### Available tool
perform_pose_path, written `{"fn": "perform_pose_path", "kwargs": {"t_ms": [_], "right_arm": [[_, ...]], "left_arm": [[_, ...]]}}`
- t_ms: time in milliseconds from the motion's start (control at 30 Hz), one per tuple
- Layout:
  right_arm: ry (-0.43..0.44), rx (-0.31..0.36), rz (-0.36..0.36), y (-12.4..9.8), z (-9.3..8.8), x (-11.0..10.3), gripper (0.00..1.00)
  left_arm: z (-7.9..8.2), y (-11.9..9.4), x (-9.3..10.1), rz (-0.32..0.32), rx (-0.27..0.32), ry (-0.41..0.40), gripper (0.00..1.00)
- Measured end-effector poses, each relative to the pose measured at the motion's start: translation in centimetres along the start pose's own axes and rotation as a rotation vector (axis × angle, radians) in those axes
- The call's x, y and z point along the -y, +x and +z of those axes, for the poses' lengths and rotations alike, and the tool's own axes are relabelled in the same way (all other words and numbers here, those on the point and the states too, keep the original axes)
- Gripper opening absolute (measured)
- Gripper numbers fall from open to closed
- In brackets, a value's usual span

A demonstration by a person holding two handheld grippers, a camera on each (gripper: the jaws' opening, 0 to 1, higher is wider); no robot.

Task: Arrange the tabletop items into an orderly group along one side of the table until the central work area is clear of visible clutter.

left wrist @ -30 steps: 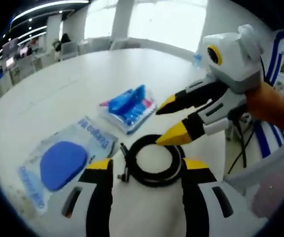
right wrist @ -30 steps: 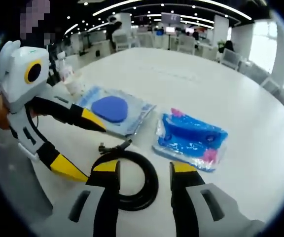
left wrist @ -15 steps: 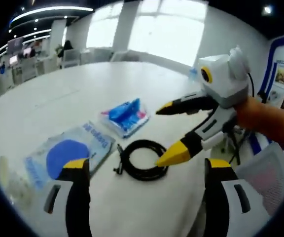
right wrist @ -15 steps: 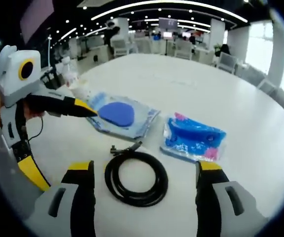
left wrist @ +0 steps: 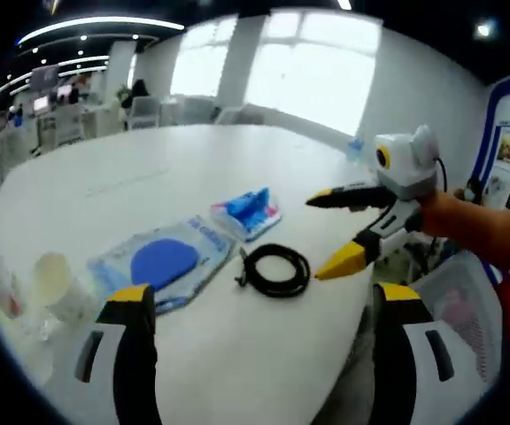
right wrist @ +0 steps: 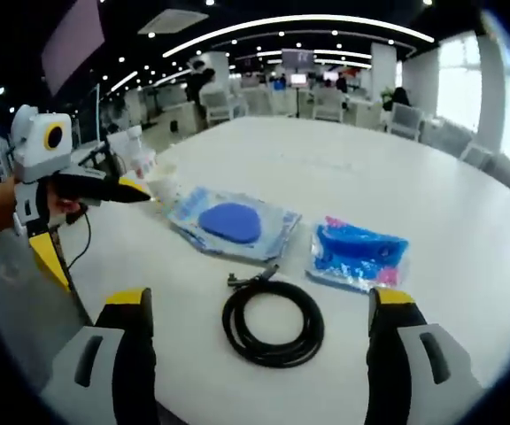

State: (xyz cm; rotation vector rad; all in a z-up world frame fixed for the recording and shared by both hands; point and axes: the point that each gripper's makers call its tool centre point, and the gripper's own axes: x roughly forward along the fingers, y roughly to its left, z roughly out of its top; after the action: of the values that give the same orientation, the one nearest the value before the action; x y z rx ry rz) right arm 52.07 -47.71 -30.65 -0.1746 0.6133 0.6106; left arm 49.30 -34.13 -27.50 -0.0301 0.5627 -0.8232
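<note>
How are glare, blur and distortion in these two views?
Left gripper view: windows blown out, the table washed pale, overall soft. Right gripper view: sharper, the coiled cable crisp, ceiling light strips bright. Both: fisheye bends the table edge.

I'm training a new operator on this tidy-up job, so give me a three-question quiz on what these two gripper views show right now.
1. True or false: the coiled black cable lies on the white round table, apart from both packets.
2. Multiple choice: in the right gripper view, what lies to the right of the clear packet holding a blue oval pad? A) a red mug B) the clear packet of blue and pink items C) a metal tray
3. Fill in: the left gripper and the right gripper both have their jaws ____.

Key: 1 true; 2 B; 3 open, holding nothing.
</note>
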Motion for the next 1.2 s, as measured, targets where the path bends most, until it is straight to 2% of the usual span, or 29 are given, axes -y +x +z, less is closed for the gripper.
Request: {"fn": "perform_pose_path", "kwargs": {"t_ms": [433,533,700,833,867,1000,1200], "right_arm": [[-0.022,0.083,-0.015,-2.8,1.2,-1.0,0.99],[-0.024,0.098,-0.024,-3.6,1.5,-1.5,0.99],[-0.019,0.126,-0.028,-4.6,1.6,-2.2,0.99],[-0.025,0.148,-0.035,-5.4,1.6,-2.6,0.99],[-0.026,0.157,-0.042,-5.8,1.6,-2.6,0.99],[-0.012,0.175,-0.053,-6.4,1.3,-2.8,0.99],[-0.012,0.191,-0.068,-7.4,1.0,-2.9,0.99]], "left_arm": [[0.4,-8.4,-2.0,0.119,0.115,-0.031,0.99],[0.6,-10.6,-2.5,0.185,0.142,0.016,0.99],[-0.4,-13.6,-2.5,0.221,0.164,0.007,0.99],[-1.1,-16.4,-3.1,0.281,0.175,0.055,0.99],[-1.2,-17.1,-3.5,0.303,0.196,0.047,0.99],[-2.2,-18.6,-4.5,0.348,0.247,-0.032,0.98],[-2.7,-19.8,-4.6,0.398,0.292,-0.009,0.97]]}}
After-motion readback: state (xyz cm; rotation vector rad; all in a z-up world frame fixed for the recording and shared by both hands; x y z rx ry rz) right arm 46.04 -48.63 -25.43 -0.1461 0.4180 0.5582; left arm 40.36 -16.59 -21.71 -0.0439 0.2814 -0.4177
